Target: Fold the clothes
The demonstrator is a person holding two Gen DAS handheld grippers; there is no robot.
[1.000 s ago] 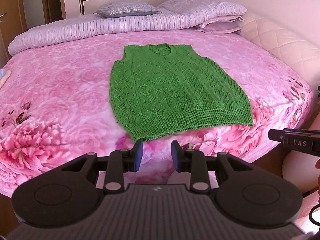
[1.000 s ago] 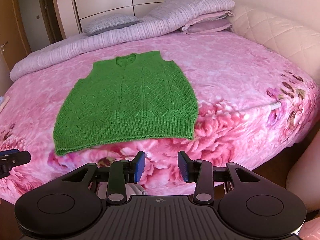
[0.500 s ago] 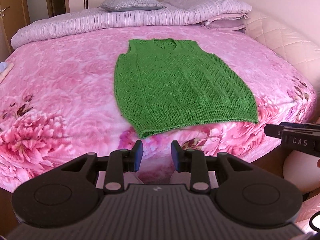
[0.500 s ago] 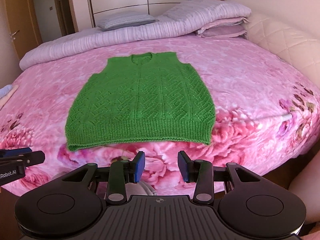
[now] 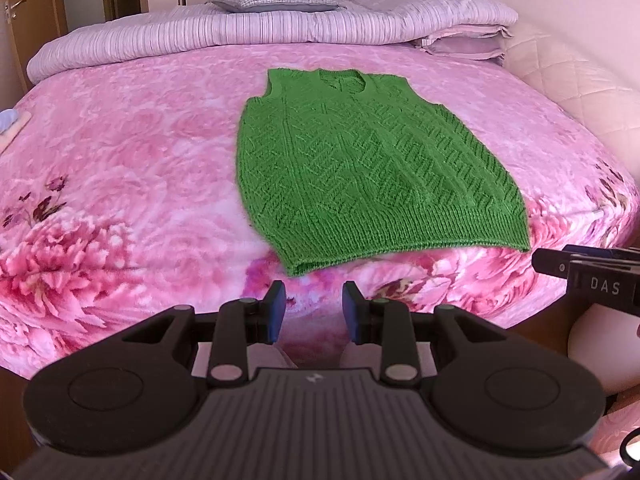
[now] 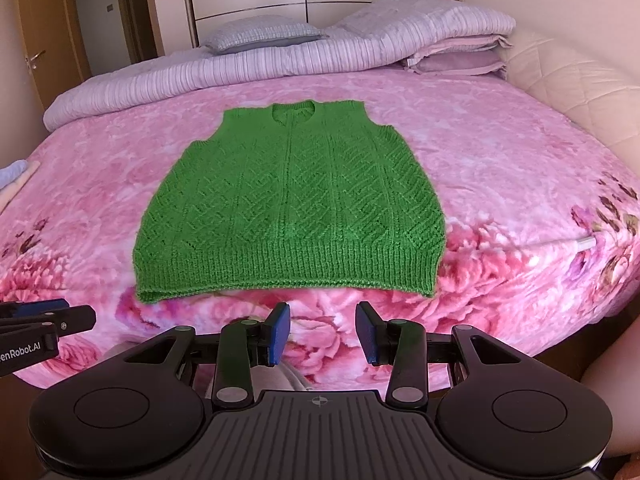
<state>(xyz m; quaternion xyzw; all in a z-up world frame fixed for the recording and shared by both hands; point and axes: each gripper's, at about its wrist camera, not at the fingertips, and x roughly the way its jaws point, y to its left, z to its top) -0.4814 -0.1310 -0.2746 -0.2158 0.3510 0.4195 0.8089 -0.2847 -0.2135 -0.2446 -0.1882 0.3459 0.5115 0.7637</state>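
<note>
A green knitted sleeveless vest (image 5: 360, 176) lies flat on the pink floral bed cover, neck toward the pillows and ribbed hem toward me; it also shows in the right wrist view (image 6: 292, 208). My left gripper (image 5: 314, 310) is open and empty, just short of the hem's left corner. My right gripper (image 6: 323, 332) is open and empty, in front of the hem's middle. Each gripper shows at the edge of the other's view: the right one (image 5: 592, 276) and the left one (image 6: 36, 332).
The round bed (image 6: 500, 184) has a folded lilac duvet (image 6: 240, 72) and pillows (image 6: 260, 34) at the far side. A quilted cream headboard rim (image 6: 572, 80) curves along the right. A white cable end (image 6: 580, 244) lies on the bed's right edge. Wardrobe doors stand behind.
Both grippers have moved closer to the bed and swung to face the vest more squarely; the hem now sits nearer their fingertips. Both stay open. The vest has not moved.
</note>
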